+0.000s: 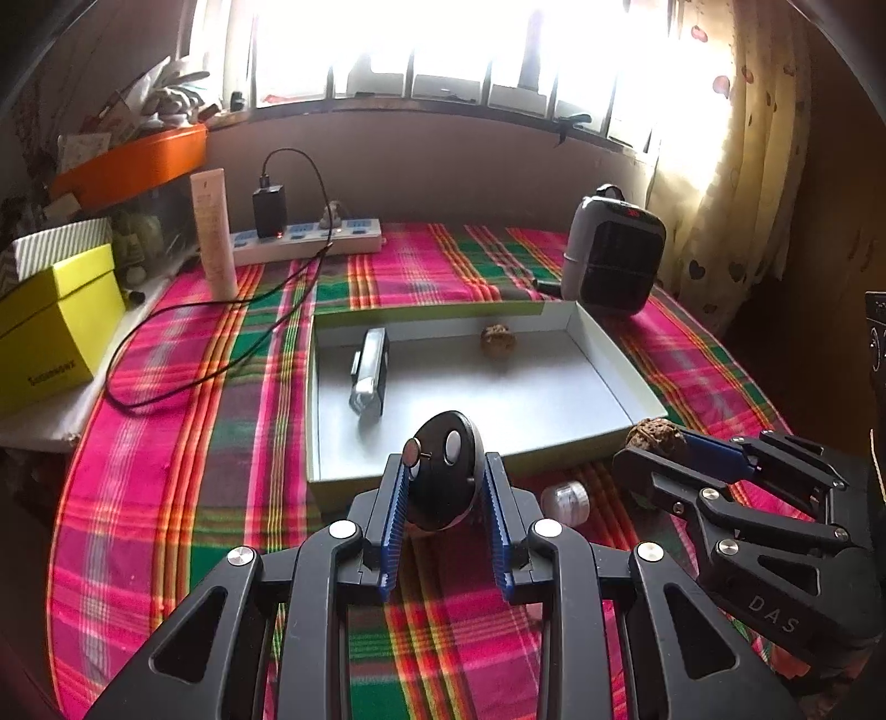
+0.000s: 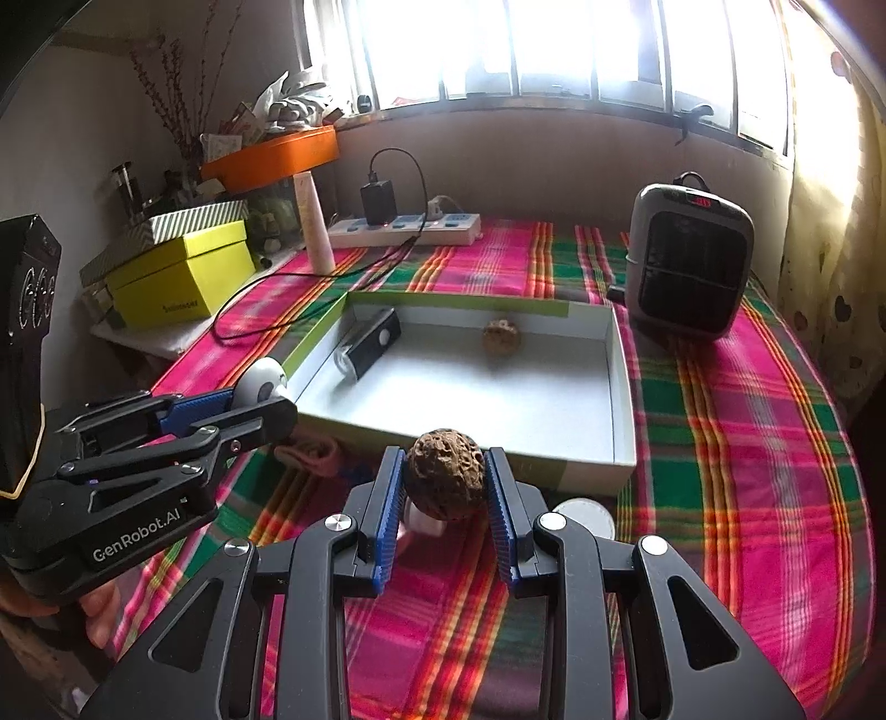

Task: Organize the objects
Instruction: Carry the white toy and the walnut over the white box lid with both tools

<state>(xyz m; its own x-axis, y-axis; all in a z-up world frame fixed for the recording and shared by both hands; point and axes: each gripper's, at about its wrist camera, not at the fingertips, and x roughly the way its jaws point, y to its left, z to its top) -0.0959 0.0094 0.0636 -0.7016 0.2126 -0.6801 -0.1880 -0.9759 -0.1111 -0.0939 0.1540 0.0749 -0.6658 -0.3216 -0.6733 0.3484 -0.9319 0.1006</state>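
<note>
Two hand-held grippers over plaid tablecloth point(image 1: 183, 399) by bright window point(image 1: 443, 44) — left point(image 1: 446, 487) clamps black disc point(image 1: 443, 471), right point(image 2: 446, 482) a walnut point(image 2: 443, 473)

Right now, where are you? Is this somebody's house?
Probably a room in a home: a plaid tablecloth covers the table, a small heater and a power strip sit under the window, beside heart-patterned curtains.

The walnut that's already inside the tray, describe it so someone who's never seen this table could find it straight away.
Find the shallow white tray in the middle of the plaid tablecloth. Against its far wall, toward the heater, sits a small brown walnut. It is the only round, wrinkled thing in there; its one neighbour is a flat black and silver gadget, and the other walnut is clamped in a claw outside.
</note>
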